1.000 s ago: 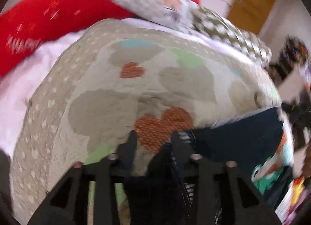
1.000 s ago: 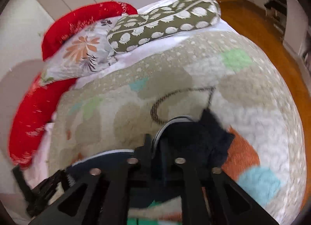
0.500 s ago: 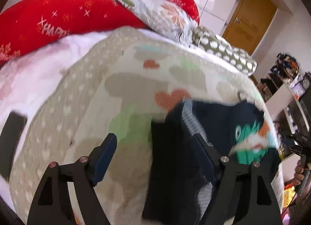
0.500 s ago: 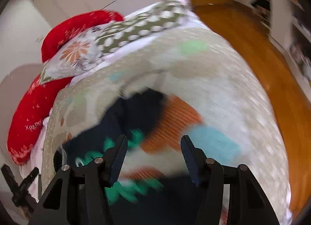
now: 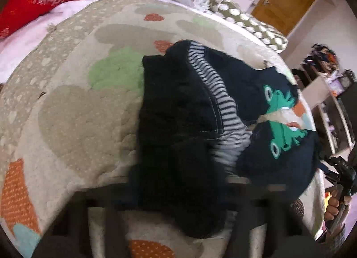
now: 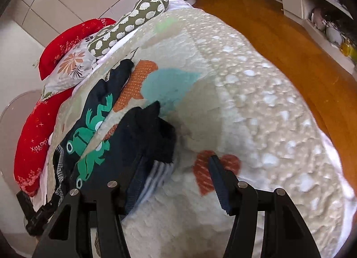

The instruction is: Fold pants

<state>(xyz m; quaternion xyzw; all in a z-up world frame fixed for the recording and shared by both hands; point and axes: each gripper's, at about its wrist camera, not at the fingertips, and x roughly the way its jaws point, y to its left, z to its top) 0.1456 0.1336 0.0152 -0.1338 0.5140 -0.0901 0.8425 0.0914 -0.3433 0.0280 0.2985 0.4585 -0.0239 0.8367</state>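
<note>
Small dark navy pants (image 5: 178, 110) with green frog prints and a striped lining lie on the patterned quilt (image 5: 73, 106). In the left wrist view they fill the centre and right, the waist end turned over. My left gripper (image 5: 169, 209) is blurred, spread wide apart on both sides of the near end of the pants, gripping nothing. In the right wrist view the pants (image 6: 107, 137) lie at left. My right gripper (image 6: 176, 173) is open, its left finger against the striped cuff, its right finger over an orange heart.
Red pillows (image 6: 33, 128), a floral pillow (image 6: 69, 66) and a dotted green pillow (image 6: 133, 23) lie at the head of the bed. A wooden floor (image 6: 290, 41) and shelves (image 6: 325, 8) are to the right of the bed. A wooden door (image 5: 283, 5) stands beyond.
Both grippers were shut on the pants a second ago. They opened, let the pants drop on the quilt, and drew back toward the near end.
</note>
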